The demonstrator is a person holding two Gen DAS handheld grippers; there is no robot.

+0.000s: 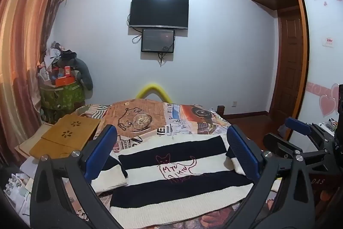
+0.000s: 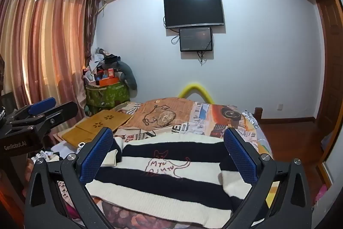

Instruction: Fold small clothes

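Observation:
A small black-and-white striped knit sweater (image 1: 175, 173) with a red outlined cat drawing lies flat on the bed, front up, sleeves folded in at both sides. It also shows in the right wrist view (image 2: 167, 175). My left gripper (image 1: 171, 143) is open and empty, held above the sweater's near part. My right gripper (image 2: 168, 143) is open and empty, also above the sweater. The right gripper shows at the right edge of the left wrist view (image 1: 300, 130), and the left gripper at the left edge of the right wrist view (image 2: 40, 108).
The bed has a patterned newspaper-print cover (image 1: 184, 121). A wooden lap tray (image 1: 66, 136) lies on its left side. A cluttered green box (image 1: 62, 96) stands by the curtains. A TV (image 1: 159, 11) hangs on the far wall. Wooden floor (image 2: 289, 134) lies to the right.

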